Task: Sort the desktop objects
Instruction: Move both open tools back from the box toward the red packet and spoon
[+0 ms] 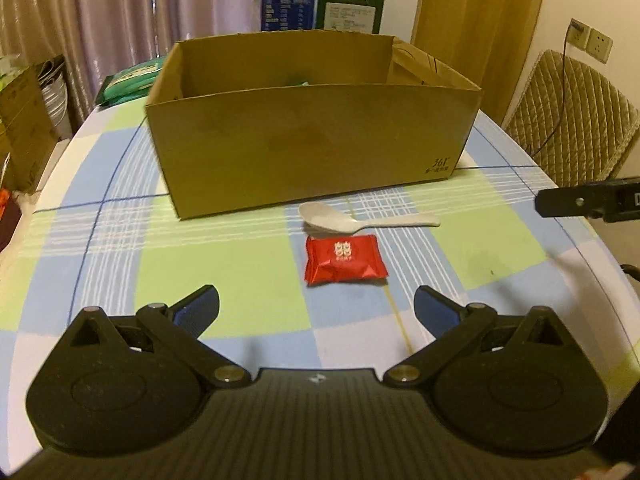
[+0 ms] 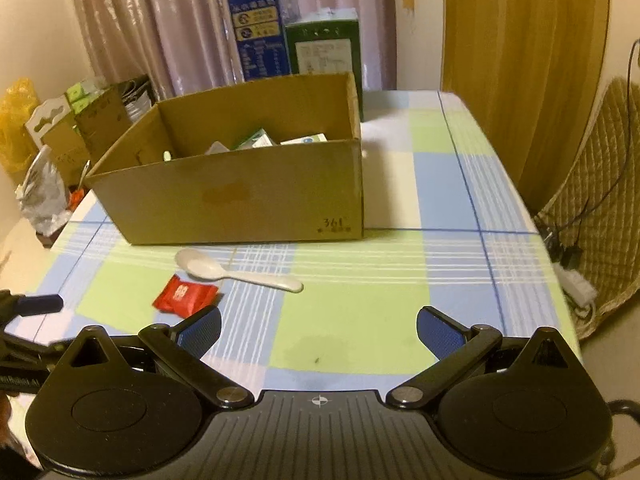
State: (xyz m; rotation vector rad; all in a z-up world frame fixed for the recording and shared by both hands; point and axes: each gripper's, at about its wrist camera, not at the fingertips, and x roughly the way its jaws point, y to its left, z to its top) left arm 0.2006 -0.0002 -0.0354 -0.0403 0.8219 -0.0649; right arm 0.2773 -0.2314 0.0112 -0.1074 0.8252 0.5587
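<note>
Jaws of both grippers spread wide and empty, glossy red snack packet [image 1: 345, 259] with white print, white spoon [image 1: 340, 219] just beyond.

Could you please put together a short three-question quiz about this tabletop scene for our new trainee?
1. True or false: the red packet is already inside the cardboard box.
2. Which item lies closer to the box: A) the white spoon, B) the red packet?
3. Fill in: the left gripper and the right gripper are both ____ and hold nothing.

Key
1. False: it lies on the checked tablecloth, in front of the box.
2. A: the spoon lies between the box and the packet.
3. Open: each has its fingers spread wide apart.
</note>
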